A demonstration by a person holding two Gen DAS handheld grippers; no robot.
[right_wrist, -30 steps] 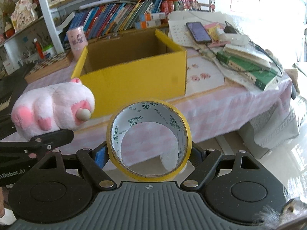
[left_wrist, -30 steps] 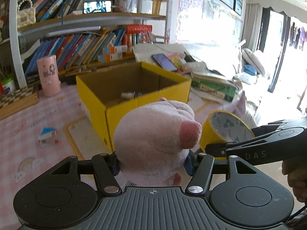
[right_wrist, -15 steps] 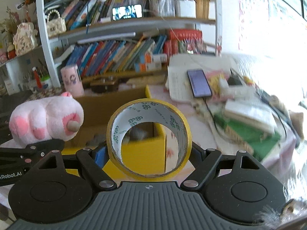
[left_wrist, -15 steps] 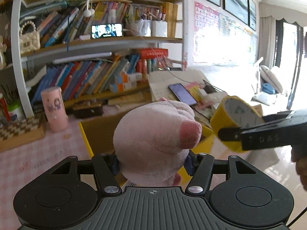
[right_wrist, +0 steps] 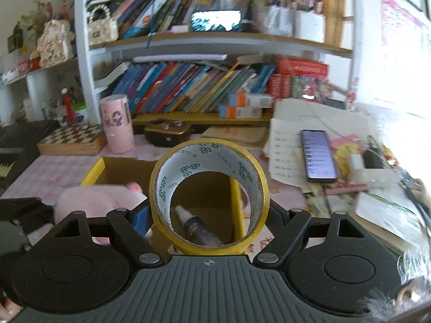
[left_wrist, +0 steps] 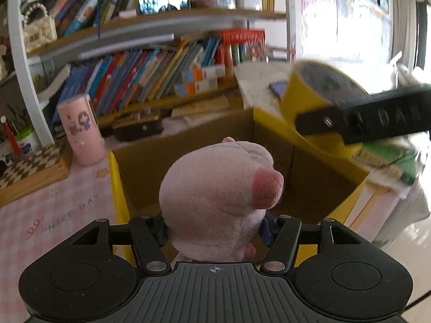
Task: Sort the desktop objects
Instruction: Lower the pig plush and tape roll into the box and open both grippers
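The pink plush toy (left_wrist: 215, 196) is clamped in the left gripper (left_wrist: 215, 228), and the yellow tape roll (right_wrist: 209, 196) is clamped in the right gripper (right_wrist: 208, 215); both are held over the open yellow cardboard box (left_wrist: 280, 132), where a small dark bottle (right_wrist: 194, 226) lies.

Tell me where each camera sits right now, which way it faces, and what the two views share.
Left wrist: rides the left gripper, looks forward and down over the pink plush toy in its jaws into the yellow box; the right gripper crosses its right side.
Right wrist: rides the right gripper, looks through the tape roll into the box at a small bottle.
Shared: box, plush, tape, bookshelf, pink cup.
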